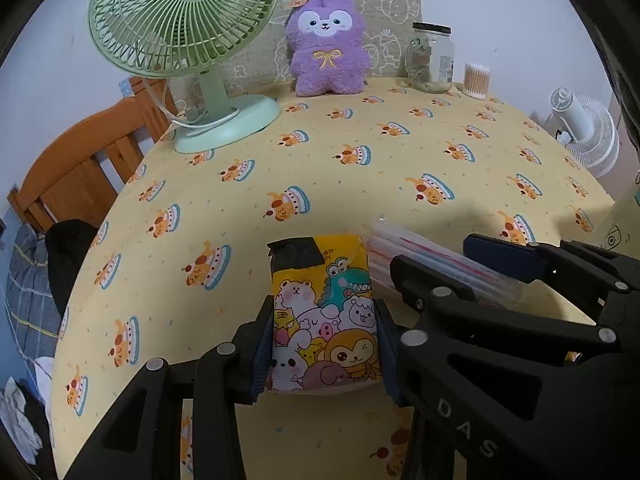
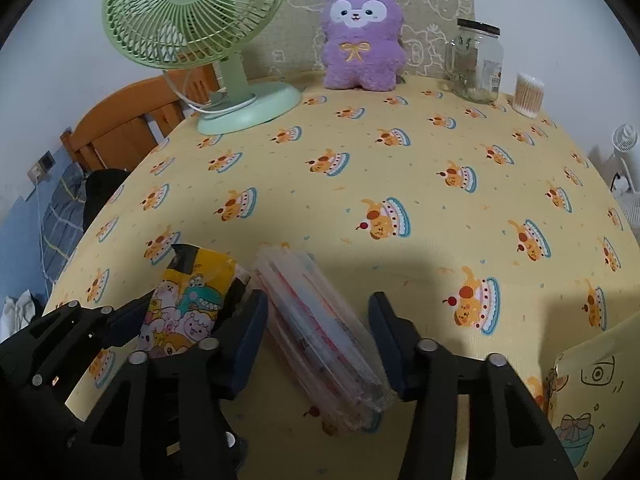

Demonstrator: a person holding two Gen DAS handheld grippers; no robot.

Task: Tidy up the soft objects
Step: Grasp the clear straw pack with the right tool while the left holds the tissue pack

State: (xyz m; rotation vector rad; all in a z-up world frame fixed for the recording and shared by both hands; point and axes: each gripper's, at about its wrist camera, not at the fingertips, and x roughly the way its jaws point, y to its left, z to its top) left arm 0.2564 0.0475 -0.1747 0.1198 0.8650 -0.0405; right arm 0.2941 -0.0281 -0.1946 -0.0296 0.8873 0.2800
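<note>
Low in the frame's centre, the left gripper clamps the cartoon tissue pack on the tablecloth, likely steadying it. The right gripper straddles the clear straw packet (pads apparently not pressing yet), probably to pick it up.

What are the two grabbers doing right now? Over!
Left gripper shut on cartoon tissue pack. Right gripper astride clear straw bundle, grip unclear. Nothing blocking. Over.
</note>
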